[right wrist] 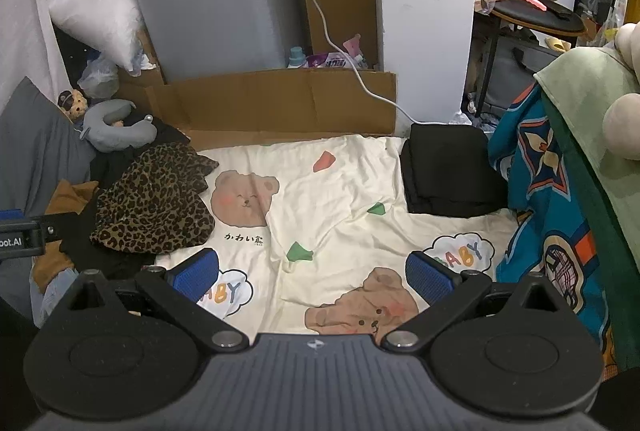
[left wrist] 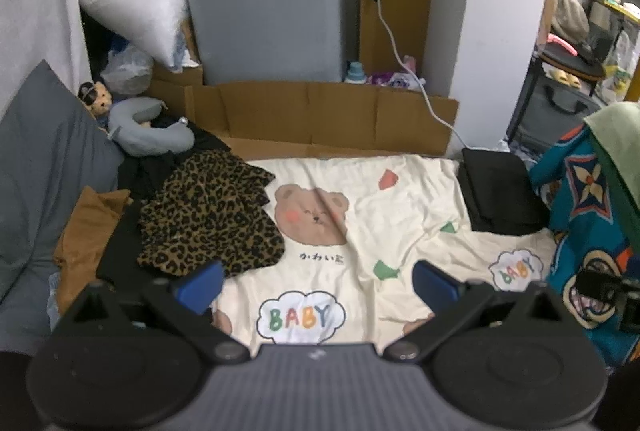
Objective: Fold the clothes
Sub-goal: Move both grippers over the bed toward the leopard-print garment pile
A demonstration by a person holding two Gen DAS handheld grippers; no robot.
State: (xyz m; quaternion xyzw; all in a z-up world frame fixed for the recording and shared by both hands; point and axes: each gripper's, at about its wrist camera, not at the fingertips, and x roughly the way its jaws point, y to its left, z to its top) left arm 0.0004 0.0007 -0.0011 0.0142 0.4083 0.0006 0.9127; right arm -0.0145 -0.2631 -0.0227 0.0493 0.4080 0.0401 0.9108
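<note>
Both hand-held grippers (left wrist: 318, 285) (right wrist: 312, 277) hover released; leopard-print garment (left wrist: 208, 215) lies crumpled, black garment (left wrist: 500, 191) folded.

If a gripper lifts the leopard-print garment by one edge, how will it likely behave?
The leopard-print garment lies crumpled in soft folds, so it is probably floppy and will drape and unfurl. It looks thin, likely light. It overlaps dark clothes, which may drag along.

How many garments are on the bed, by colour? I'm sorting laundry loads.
Leopard print, loose heap: 1
Black, folded stack: 1
Black, loose beneath the leopard piece: 1
Tan-brown, crumpled: 1
Total: 4. How many pieces the black stack holds is unclear.
</note>
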